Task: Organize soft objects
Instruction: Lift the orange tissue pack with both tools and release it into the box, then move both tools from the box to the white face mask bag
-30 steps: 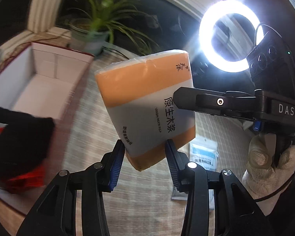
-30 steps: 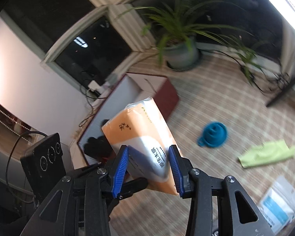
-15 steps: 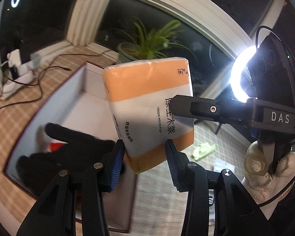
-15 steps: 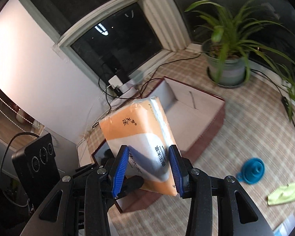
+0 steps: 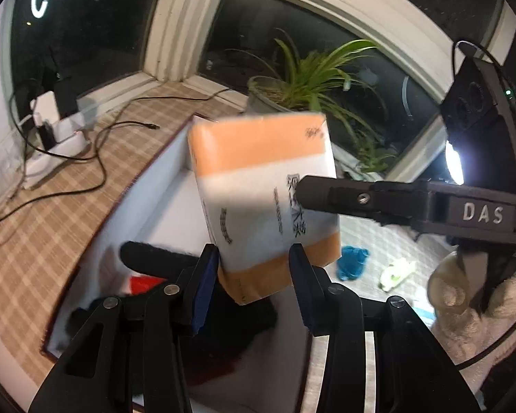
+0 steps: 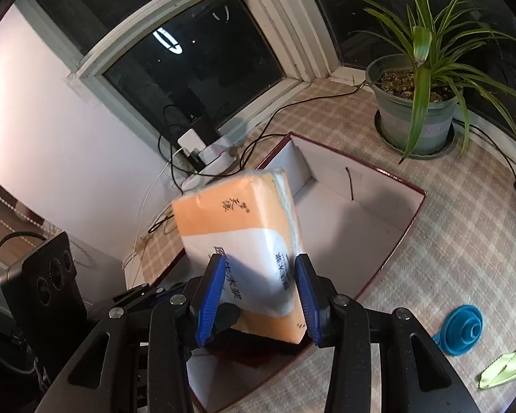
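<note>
- Your left gripper (image 5: 254, 285) and right gripper (image 6: 258, 296) both clamp the same tissue pack (image 5: 265, 186), each with its blue pads pressed on the lower end, neither pair of jaws wide
- In the left wrist view the pack rises from the jaws toward 12 o'clock, its long axis running along the fingers; one black finger of the right gripper crosses its face from 3 o'clock
- In the right wrist view the tissue pack (image 6: 240, 230) leans slightly toward 11 o'clock, orange band on top
- The pack hangs in the air above the open box (image 6: 347, 213), whose white floor spreads from 12 to 2 o'clock beyond the jaws in that view
- In the left view a black soft item (image 5: 161, 258) and something red (image 5: 144, 282) already lie in the box at 9 o'clock, near the jaws
- The drop likely turns on this: free floor lies ahead along the pack's long axis, so you probably carry it forward and down, both hands equally near
- The green cloth (image 6: 509, 368) and blue funnel (image 6: 464, 327) sit at 4 o'clock, outside the box
</note>
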Demonstrator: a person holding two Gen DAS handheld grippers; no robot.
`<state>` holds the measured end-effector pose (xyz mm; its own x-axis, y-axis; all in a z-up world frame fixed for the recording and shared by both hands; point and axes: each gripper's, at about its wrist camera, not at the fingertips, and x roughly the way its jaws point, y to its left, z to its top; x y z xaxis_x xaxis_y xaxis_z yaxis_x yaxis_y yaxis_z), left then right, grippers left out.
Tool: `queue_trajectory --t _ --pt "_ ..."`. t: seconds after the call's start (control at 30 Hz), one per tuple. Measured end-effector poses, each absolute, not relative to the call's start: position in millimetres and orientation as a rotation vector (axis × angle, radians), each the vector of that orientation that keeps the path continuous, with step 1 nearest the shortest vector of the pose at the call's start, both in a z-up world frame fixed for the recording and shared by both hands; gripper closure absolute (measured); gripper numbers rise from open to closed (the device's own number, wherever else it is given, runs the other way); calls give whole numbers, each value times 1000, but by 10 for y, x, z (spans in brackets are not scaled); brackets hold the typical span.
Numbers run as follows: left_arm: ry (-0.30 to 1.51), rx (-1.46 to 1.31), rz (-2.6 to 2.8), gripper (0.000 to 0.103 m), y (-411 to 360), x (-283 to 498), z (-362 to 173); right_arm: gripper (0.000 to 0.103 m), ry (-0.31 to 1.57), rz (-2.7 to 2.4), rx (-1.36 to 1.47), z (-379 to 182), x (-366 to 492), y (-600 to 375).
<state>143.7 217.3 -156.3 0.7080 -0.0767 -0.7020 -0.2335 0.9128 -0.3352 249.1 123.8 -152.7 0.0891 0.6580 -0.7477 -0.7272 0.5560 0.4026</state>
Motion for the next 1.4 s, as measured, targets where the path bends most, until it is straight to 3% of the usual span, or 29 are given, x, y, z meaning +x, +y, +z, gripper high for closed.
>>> queue_trajectory --t 0.4,0.73,1.07,1.4 --pt "787 -444 122 65 2261 1399 -1605 63 1066 986 -40 -1554 2637 1080" --pt "783 -452 69 64 2093 1322 -1527 55 1026 938 -8 -1505 2522 692" --pt "810 -430 -47 55 1657 1227 -1495 51 949 813 -21 -1503 2189 -174" --pt "860 -415 -174 55 1125 1140 -1562 51 930 665 152 -1579 1921 -1423"
